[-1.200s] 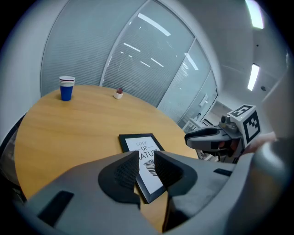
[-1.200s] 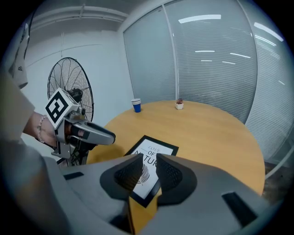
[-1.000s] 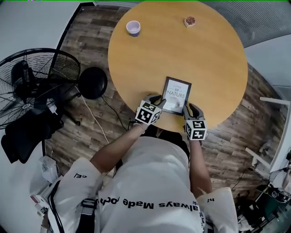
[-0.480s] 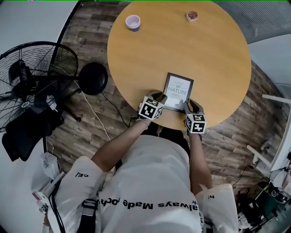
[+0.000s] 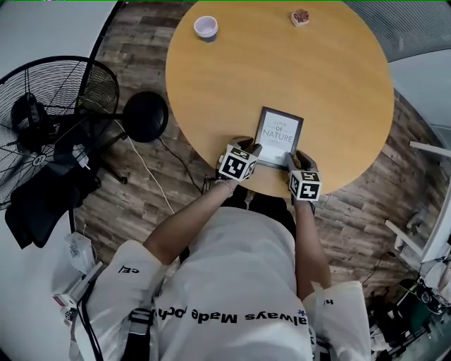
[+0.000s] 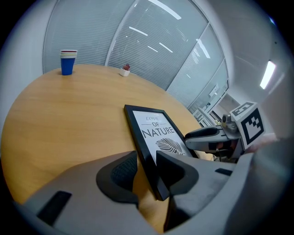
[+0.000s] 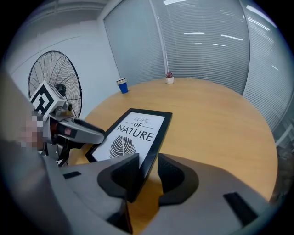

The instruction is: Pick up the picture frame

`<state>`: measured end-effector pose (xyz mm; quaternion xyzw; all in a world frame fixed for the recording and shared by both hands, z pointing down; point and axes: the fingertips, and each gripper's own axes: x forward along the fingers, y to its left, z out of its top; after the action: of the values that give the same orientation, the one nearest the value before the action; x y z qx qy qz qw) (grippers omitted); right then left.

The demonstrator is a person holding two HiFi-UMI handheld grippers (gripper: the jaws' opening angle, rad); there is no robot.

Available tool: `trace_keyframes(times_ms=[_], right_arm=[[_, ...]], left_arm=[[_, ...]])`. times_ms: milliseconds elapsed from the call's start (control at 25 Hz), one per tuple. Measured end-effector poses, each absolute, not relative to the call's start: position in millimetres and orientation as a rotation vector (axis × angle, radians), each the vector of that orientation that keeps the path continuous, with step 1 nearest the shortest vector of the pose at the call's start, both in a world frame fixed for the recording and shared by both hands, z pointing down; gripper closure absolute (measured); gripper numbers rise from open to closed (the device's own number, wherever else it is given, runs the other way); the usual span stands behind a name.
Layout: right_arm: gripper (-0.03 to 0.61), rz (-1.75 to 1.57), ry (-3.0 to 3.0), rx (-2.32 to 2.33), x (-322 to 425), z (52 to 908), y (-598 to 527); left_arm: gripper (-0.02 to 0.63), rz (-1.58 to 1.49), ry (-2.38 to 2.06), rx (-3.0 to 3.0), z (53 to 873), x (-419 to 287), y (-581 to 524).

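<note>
The left gripper [image 6: 146, 160] is straddling the picture frame [image 6: 158, 131] at its near left corner, and its jaws have just been opening. The outer pad is standing clear of the black edge with a strip of table [image 6: 69, 114] showing between, so nothing is being squeezed. The right gripper [image 7: 148, 160] is sitting the same way on the near right corner, jaws apart, with a thin line of wood showing between its outer pad and the edge. The frame is lying on the table between the two grippers, reaching away from both. A second ago the left gripper was covering part of the print in the head view; now both grippers are sitting back at the near corners and more of the print is showing. Farther ahead of the grippers, a cup [image 5: 206, 27] and a small potted plant [image 5: 301, 17] are standing at the table's far rim. The head view is giving the cup as a pale rim from above, while the left gripper view is showing it blue with stacked rims. Only the gripper views are taking in the slatted glass walls beyond the table. Only the head and right gripper views are catching the standing fan [image 5: 49, 113], off past the left gripper's outer side.
</note>
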<state>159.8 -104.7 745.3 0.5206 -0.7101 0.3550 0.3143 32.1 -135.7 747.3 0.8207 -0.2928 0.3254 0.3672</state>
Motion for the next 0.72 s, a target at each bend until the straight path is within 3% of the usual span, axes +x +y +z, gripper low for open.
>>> trace_keyframes(times_ms=[720], right_arm=[[0.462, 0.986, -1.885, 1.396, 157.1, 749.0, -100.8]], left_arm=[[0.496, 0.874, -0.79, 2.145, 748.8, 35.0, -134.4]])
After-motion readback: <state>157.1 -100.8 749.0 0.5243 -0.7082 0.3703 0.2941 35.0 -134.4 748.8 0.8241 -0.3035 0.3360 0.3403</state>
